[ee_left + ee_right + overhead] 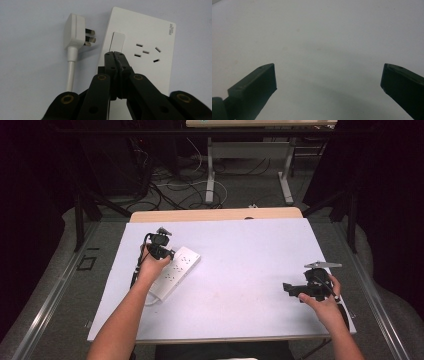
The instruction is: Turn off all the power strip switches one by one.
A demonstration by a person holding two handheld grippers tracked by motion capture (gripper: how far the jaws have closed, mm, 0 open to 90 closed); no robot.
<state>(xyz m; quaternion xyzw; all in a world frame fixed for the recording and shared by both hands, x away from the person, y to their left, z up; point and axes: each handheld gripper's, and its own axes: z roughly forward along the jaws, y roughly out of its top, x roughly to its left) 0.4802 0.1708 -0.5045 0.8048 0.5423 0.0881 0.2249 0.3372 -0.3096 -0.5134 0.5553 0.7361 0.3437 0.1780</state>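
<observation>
A white power strip (176, 272) lies on the white table at the left. My left gripper (165, 252) hovers over it, jaws shut with nothing between them. In the left gripper view the closed tips (115, 53) sit just below the strip's rocker switch (118, 42), with a socket (147, 53) to the right. The strip's own white plug (75, 32) and cord (70, 72) lie on the table beside the strip (155, 30). My right gripper (292, 290) rests low at the table's right side, open, and the right gripper view has bare table between its jaws (328, 80).
The table top (240, 265) has a wooden strip along its far edge. Beyond it are desk legs (210, 175) and tangled cables (165, 190) on the floor. Dark curtains stand on both sides.
</observation>
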